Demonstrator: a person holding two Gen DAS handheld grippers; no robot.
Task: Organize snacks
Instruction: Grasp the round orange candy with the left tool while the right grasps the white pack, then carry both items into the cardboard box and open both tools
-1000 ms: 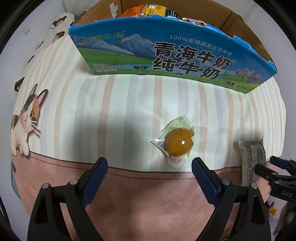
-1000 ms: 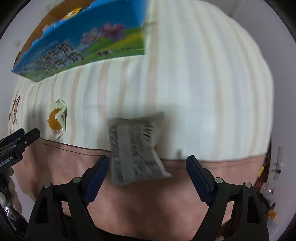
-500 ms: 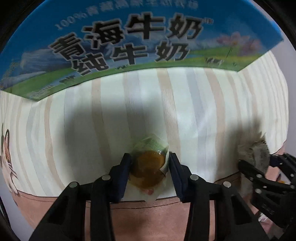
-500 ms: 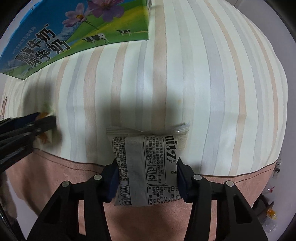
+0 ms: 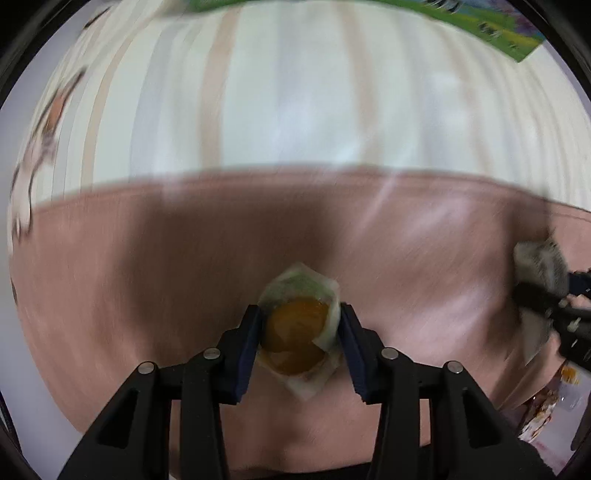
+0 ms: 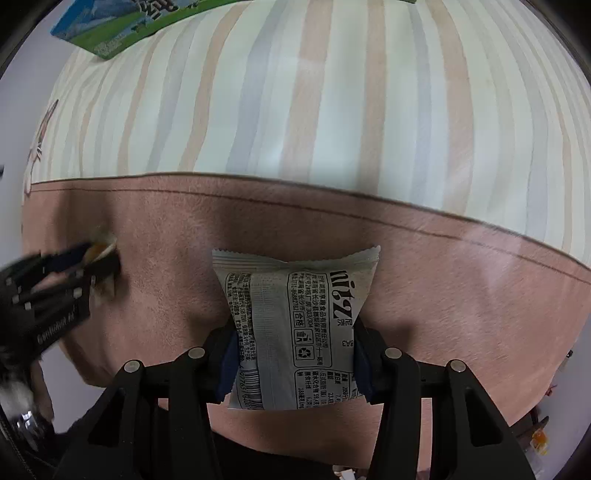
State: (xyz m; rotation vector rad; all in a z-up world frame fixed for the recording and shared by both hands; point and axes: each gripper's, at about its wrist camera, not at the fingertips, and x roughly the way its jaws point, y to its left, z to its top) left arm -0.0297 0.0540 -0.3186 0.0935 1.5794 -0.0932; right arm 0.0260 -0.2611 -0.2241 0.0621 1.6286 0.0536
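Left claw (image 5: 300,332): closed on the orange jelly cup (image 5: 297,328), one pad on each side of its round body; cup is lifted clear of the striped tablecloth (image 5: 332,110), over the pink border band.
Right claw (image 6: 291,354): closed on the grey snack packet (image 6: 295,325), pads pressing its two side edges about halfway down; packet is off the cloth, top seam pointing away from the camera.
Jelly cup, handling: judged light, with a thin plastic shell and a loose film wrapper (image 5: 306,284) around it. The shell looks smooth, so it could slip or squirt out under a hard squeeze. The widest part of the cup, where the pads sit now, seems the sound place to grip.
Snack packet, handling: judged light and pillow-soft, puffed with air; the film dents at the pads. Contents may crush, so gentle pressure suits it. The mid-sides or the flat crimped seam are the safer holds.
Milk carton box (image 6: 110,26): lies at the far edge of the cloth, well apart from both snacks; likely the place they go.
Blur: left view is smeared, so fine detail on the cup's wrapper cannot be read.
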